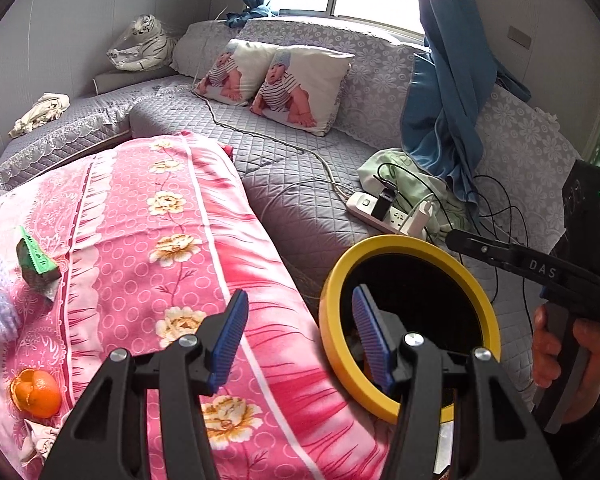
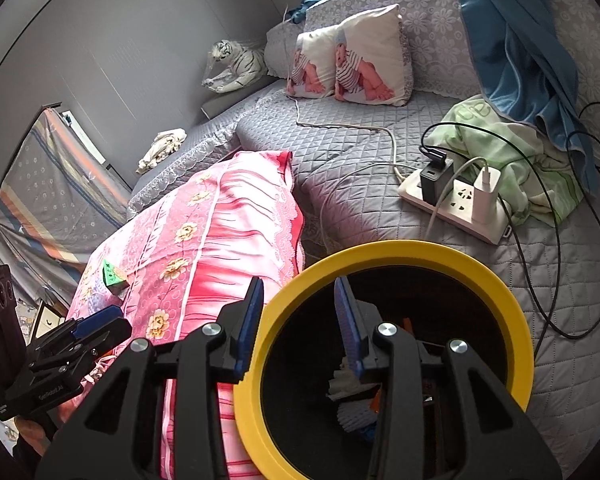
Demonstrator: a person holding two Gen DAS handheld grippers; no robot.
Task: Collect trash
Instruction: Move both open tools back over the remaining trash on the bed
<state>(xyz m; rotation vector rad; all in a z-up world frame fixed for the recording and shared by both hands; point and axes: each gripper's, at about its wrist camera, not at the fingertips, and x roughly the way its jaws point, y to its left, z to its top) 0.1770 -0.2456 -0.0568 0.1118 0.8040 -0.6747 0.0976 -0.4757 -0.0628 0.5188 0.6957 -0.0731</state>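
Left hand-held gripper point(image 1: 299, 294): jaws stand partly apart, nothing between the blue pads. In the right wrist view it hangs over the near edge of the pink floral cloth point(image 1: 204, 216), clear of the bin.

Right hand-held gripper point(image 2: 299, 282): straddles the left side of the bin's yellow rim point(image 2: 400, 250), one pad outside and one pad inside the opening. The outer pad looks to be against the rim. I cannot tell from these views whether the pads actually press on it. A hand point(image 1: 564, 360) holds its grip.

Bin: round, dark inside, sits just beside the right edge of the desk, in front of the grey quilted sofa point(image 1: 300, 152). White crumpled scraps point(image 2: 344, 384) lie inside.

Trash on the desk, far left, well apart from the bin:
- green wrapper point(image 1: 36, 258), tented up
- orange peel point(image 1: 36, 392), near the front edge
- crumpled white tissue point(image 1: 40, 440), just beside the peel
- pale ribbed item point(image 1: 0, 304), possibly paper
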